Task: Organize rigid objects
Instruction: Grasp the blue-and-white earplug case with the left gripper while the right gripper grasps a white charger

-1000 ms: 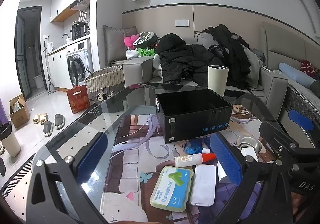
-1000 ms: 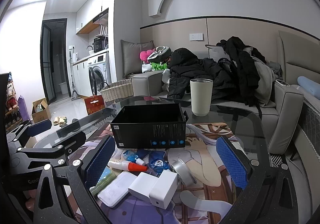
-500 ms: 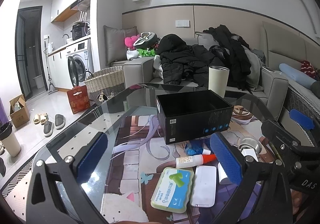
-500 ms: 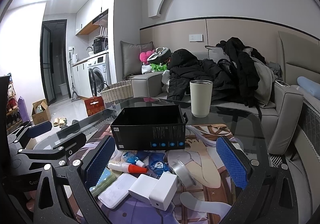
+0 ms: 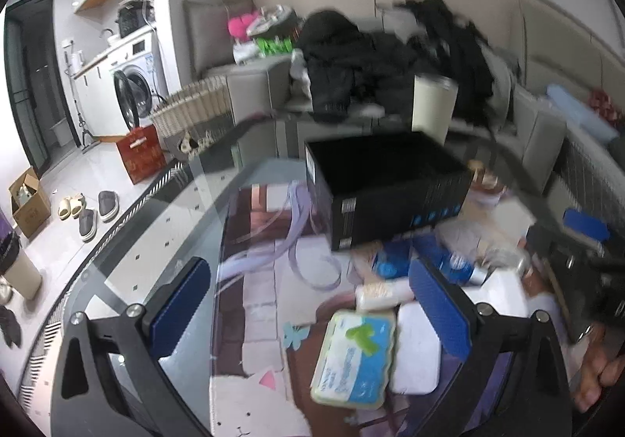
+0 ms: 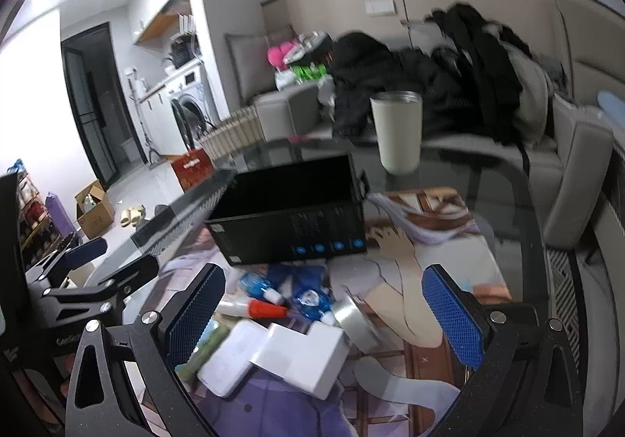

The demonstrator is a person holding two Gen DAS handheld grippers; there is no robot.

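Observation:
An open black box stands on the glass table. In front of it lie small items: a green-and-blue case, a white flat case, a white charger block, a glue bottle with an orange cap, blue packets and a metal tape roll. My left gripper is open and empty above the table, left of the pile. My right gripper is open and empty above the pile.
A cream tumbler stands behind the box. A sofa heaped with dark clothes is beyond the table. A wicker basket and red box sit on the floor at the left.
Both grippers have tipped downward and moved nearer the pile; the view is blurred with motion. Nothing on the table has moved.

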